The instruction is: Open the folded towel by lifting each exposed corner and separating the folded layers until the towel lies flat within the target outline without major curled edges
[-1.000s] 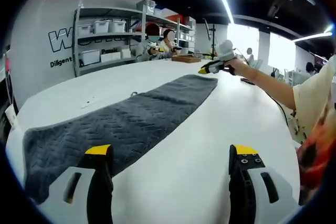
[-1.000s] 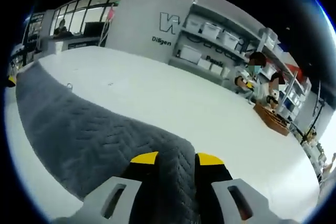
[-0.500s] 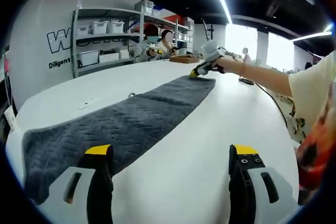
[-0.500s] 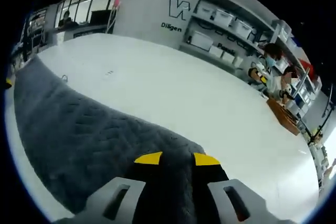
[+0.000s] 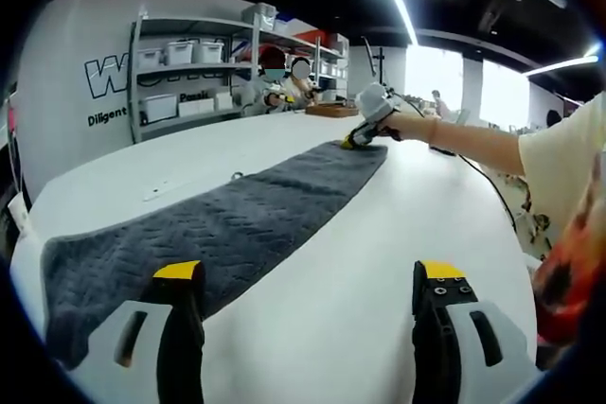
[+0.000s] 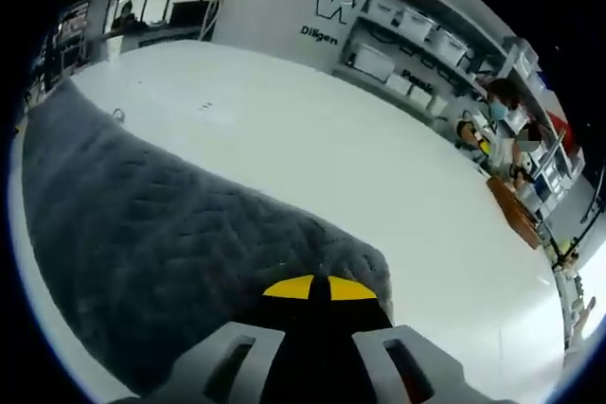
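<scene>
One wall word "Diligent" (image 5: 111, 118), right claw (image 6: 312, 287) pinching towel (image 6: 161, 234)

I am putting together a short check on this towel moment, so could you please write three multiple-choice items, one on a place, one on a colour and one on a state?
1. Where does the towel lie?
A. on the white table
B. on a shelf
C. on the floor

2. What colour is the towel?
A. red
B. dark grey
C. white

3. How do the right gripper's jaws stand?
A. wide open above the table
B. closed at the towel's far end
C. closed on a box

Answers:
1 A, the towel stretches across the white tabletop.
2 B, its quilted cloth is dark grey in both views.
3 B, the yellow tips meet at the towel's edge in the right gripper view.
</scene>
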Demonstrator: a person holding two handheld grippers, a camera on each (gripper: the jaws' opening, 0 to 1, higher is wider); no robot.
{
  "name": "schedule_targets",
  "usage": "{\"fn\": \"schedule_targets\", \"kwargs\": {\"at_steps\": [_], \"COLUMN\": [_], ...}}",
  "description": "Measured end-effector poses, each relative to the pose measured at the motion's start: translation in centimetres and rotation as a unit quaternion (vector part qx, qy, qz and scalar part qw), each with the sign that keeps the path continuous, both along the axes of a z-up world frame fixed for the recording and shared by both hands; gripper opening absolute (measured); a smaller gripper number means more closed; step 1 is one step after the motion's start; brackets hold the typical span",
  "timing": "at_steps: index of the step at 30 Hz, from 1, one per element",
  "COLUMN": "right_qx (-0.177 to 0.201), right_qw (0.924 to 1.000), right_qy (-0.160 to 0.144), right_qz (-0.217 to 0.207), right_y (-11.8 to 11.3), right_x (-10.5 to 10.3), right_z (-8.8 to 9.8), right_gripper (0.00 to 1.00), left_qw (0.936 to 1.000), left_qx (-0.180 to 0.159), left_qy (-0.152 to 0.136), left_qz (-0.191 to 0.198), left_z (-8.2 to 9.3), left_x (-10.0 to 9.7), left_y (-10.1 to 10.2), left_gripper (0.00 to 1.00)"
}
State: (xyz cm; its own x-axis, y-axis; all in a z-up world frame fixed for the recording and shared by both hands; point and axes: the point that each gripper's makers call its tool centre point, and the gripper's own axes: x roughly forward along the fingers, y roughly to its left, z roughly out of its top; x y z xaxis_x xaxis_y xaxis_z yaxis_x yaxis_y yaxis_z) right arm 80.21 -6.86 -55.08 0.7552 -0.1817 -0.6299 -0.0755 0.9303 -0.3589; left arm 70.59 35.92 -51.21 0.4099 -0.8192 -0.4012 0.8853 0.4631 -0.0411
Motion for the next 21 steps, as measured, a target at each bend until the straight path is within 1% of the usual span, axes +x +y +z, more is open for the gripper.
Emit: {"fn": "schedule_targets", "kwargs": {"at_steps": [5,6,7,10,12,14,19,21], "right_qx": [-0.023,-0.024,-0.025,-0.029,-0.037,-0.041,-0.047,-0.046], "right_qw": [0.9996,0.9996,0.9992,0.9986,0.9979,0.9962,0.9937,0.9926], "right_qy": [-0.006,-0.012,-0.026,-0.036,-0.045,-0.064,-0.087,-0.099], "right_qz": [0.011,0.013,0.017,0.025,0.029,0.041,0.052,0.052], "right_y": [0.3,0.4,0.6,1.1,1.0,1.8,3.0,2.9], "right_x": [-0.9,-1.1,-1.3,-1.9,-1.4,-2.2,-3.8,-4.3], "right_z": [0.7,1.0,1.7,2.5,3.2,4.4,5.9,6.4], "right_gripper": [0.00,0.00,0.00,0.00,0.00,0.00,0.00,0.00], "left_qw": [1.0000,1.0000,1.0000,1.0000,1.0000,1.0000,0.9999,0.9999], "left_qx": [-0.003,-0.004,-0.004,-0.005,-0.004,-0.006,-0.007,-0.007], "left_qy": [0.002,0.002,0.002,0.003,0.003,0.002,0.001,0.001], "left_qz": [0.001,0.002,0.003,0.005,0.006,0.008,0.012,0.012], "left_z": [0.0,0.0,0.1,0.1,0.1,0.2,0.3,0.3], "left_x": [0.1,0.1,0.2,0.2,0.3,0.4,0.6,0.6], "left_y": [0.0,0.1,0.1,0.2,0.3,0.5,0.7,0.7], "left_gripper": [0.89,0.89,0.89,0.88,0.88,0.88,0.88,0.88]}}
